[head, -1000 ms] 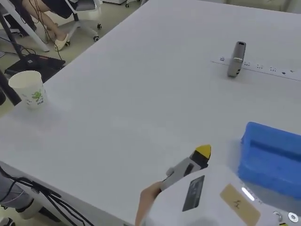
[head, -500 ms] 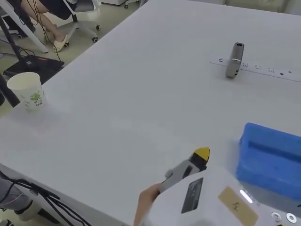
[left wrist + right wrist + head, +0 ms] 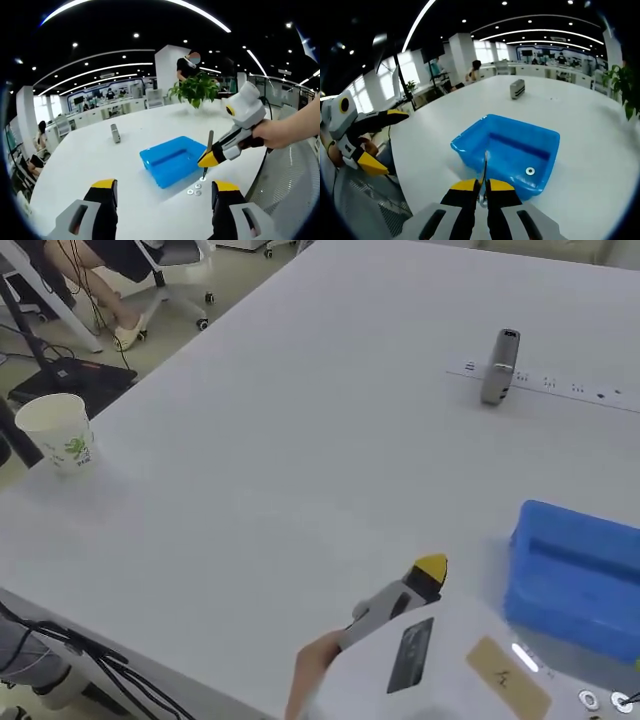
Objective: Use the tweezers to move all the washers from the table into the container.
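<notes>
Tweezers [image 3: 484, 167] clamped in closed right gripper [image 3: 481, 186] | left gripper [image 3: 164, 186] wide open, empty | one washer [image 3: 530, 171] inside blue container [image 3: 470, 142] | loose washers [image 3: 196, 190] on tabletop [image 3: 100, 150] beside it

No words or numbers can be read. A tan sticker [image 3: 505, 676] on the white body of a gripper [image 3: 430, 568] carries a dark handwritten mark, too blurred to make out. The paper cup [image 3: 60, 431] has a green print with no legible lettering. Marks on the power strip [image 3: 575, 390] are too small to read.
</notes>
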